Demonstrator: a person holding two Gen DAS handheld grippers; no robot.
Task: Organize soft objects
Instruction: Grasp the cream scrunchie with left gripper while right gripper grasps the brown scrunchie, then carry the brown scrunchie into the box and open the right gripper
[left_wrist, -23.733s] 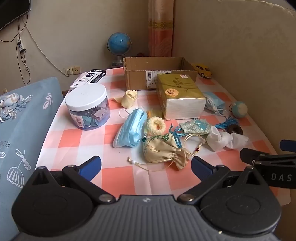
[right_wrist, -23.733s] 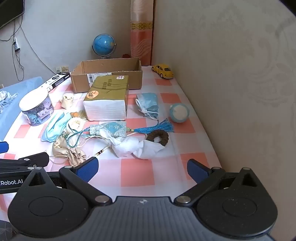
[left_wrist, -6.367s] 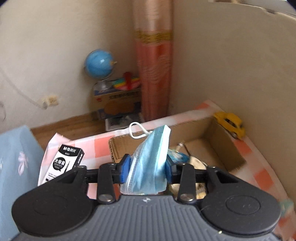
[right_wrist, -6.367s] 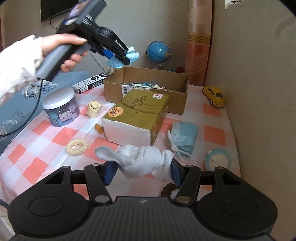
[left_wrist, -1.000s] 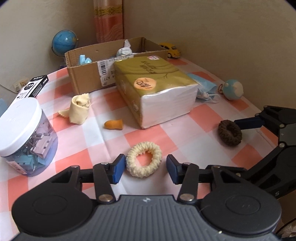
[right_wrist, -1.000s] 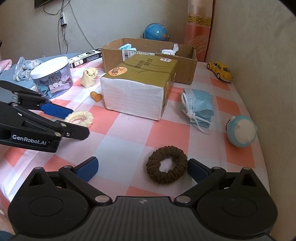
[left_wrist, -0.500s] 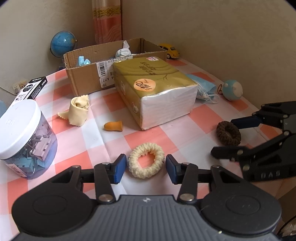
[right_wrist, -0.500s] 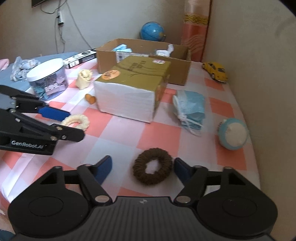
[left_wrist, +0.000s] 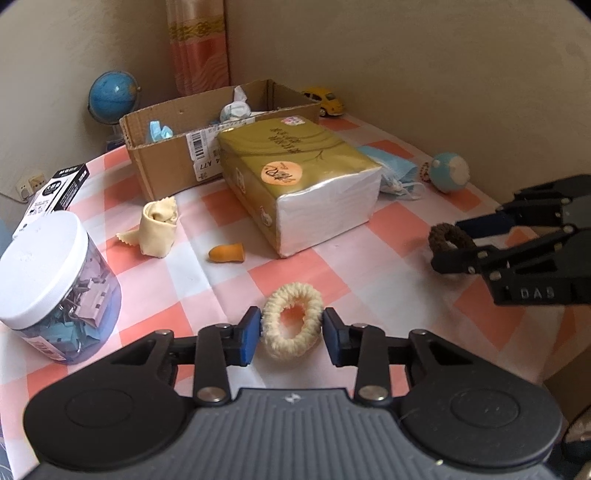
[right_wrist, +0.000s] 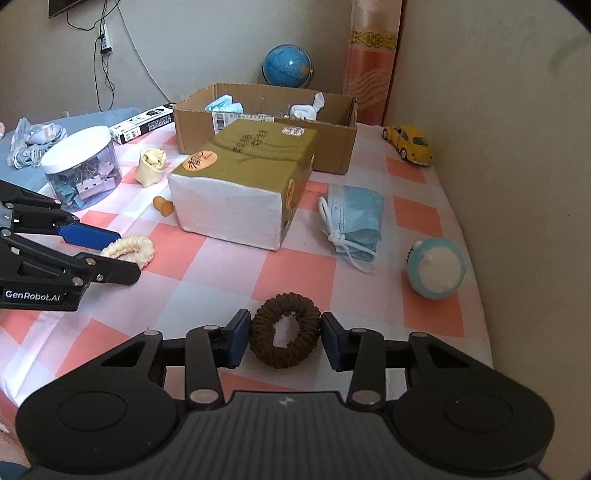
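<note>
A cream scrunchie (left_wrist: 295, 290) lies on the checked tablecloth between the pads of my left gripper (left_wrist: 291, 336). Its jaws are closing and the pads press the ring into an oval. A brown scrunchie (right_wrist: 284, 301) sits between the pads of my right gripper (right_wrist: 285, 339), which is shut on it. In the right wrist view the left gripper (right_wrist: 127, 254) is at the left with the cream scrunchie (right_wrist: 131, 245). In the left wrist view the right gripper (left_wrist: 447, 243) holds the brown scrunchie (left_wrist: 445, 232). The cardboard box (left_wrist: 166, 173) at the back holds a blue mask and a white cloth.
A tissue pack (left_wrist: 295, 177) stands in the middle. A jar of clips (left_wrist: 48, 273), a rolled beige cloth (left_wrist: 159, 229) and an orange plug (left_wrist: 225, 254) are to the left. A blue mask (right_wrist: 354, 218), a blue-white ball (right_wrist: 436, 269) and a yellow toy car (right_wrist: 408, 144) lie by the right wall.
The right gripper's jaws went from wide open to shut on the brown scrunchie. The left jaws narrowed onto the cream scrunchie, squeezing it oval. Neither hand moved much.
</note>
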